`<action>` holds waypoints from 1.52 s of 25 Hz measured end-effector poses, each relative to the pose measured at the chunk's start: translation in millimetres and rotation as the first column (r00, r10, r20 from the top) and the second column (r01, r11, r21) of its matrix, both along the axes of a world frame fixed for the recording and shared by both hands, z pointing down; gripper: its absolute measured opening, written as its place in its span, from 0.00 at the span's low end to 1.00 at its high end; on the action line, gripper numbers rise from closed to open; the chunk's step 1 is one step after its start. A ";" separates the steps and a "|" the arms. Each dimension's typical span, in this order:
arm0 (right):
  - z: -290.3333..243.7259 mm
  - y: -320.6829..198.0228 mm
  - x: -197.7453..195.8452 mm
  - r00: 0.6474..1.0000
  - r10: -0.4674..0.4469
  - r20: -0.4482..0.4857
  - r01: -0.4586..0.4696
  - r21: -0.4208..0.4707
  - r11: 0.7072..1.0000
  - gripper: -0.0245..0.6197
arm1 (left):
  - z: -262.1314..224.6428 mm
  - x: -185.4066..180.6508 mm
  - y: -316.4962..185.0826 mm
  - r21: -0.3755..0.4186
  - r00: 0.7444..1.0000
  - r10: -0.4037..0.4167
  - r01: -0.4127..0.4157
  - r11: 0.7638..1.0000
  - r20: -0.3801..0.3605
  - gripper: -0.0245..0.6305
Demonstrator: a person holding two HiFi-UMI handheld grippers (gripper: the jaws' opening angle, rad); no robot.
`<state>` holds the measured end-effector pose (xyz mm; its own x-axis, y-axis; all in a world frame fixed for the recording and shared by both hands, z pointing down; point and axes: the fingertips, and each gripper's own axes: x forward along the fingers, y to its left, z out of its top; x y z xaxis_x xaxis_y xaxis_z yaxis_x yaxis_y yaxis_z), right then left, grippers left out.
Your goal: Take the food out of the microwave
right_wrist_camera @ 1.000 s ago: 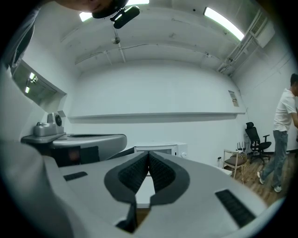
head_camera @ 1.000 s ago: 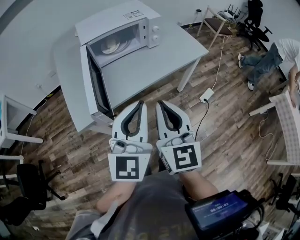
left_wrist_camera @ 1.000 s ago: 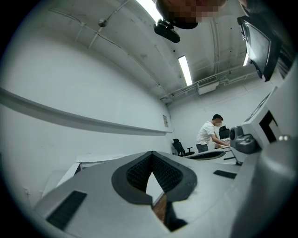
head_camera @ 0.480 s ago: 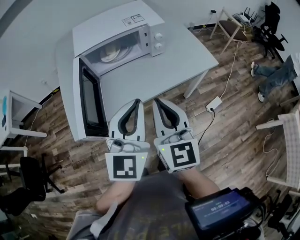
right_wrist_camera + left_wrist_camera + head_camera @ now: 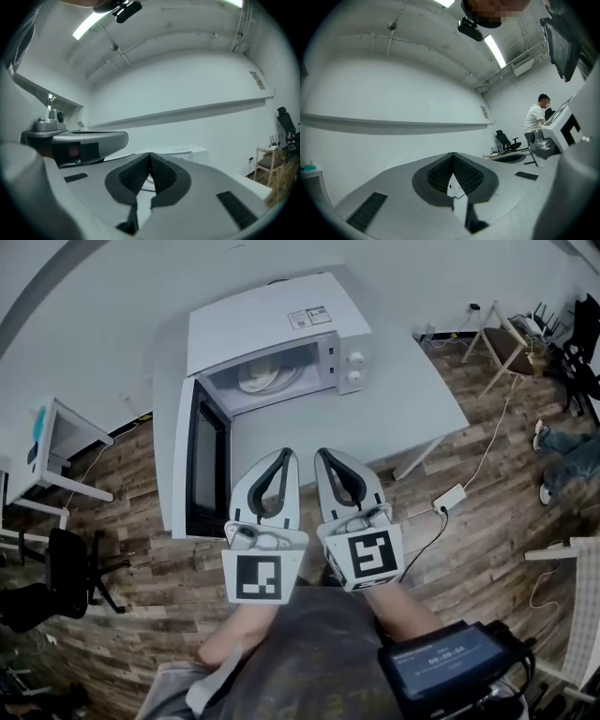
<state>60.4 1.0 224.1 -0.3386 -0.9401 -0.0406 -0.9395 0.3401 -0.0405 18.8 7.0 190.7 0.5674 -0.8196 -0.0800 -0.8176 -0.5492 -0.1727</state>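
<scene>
Closing in on the open microwave (image 5: 281, 324), the left tool (image 5: 279, 457) and right tool (image 5: 328, 457), both clenched empty, now face its cavity, white dish (image 5: 265, 378) still inside.

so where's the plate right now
In the head view, top centre: the plate sits inside the microwave, left of its control knobs. The door hangs open to the left, over the white table.

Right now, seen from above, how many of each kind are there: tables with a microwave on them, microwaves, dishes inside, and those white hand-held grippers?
Table: 1
Microwave: 1
Dish inside it: 1
Hand-held grippers: 2, the left hand-held gripper and the right hand-held gripper
Total: 5
</scene>
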 end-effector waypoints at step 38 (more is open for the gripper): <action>33.5 -239.0 -71.9 0.972 -0.226 -0.065 0.221 -0.073 0.972 0.04 | 36.2 -66.5 -234.5 -0.069 0.977 -0.211 0.209 0.975 -0.019 0.05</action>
<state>-11.5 -238.1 257.6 -0.5405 -0.8399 0.0502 -0.8410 0.5410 -0.0038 -47.8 -227.4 226.9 0.3802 -0.9243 -0.0340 -0.9198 -0.3740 -0.1185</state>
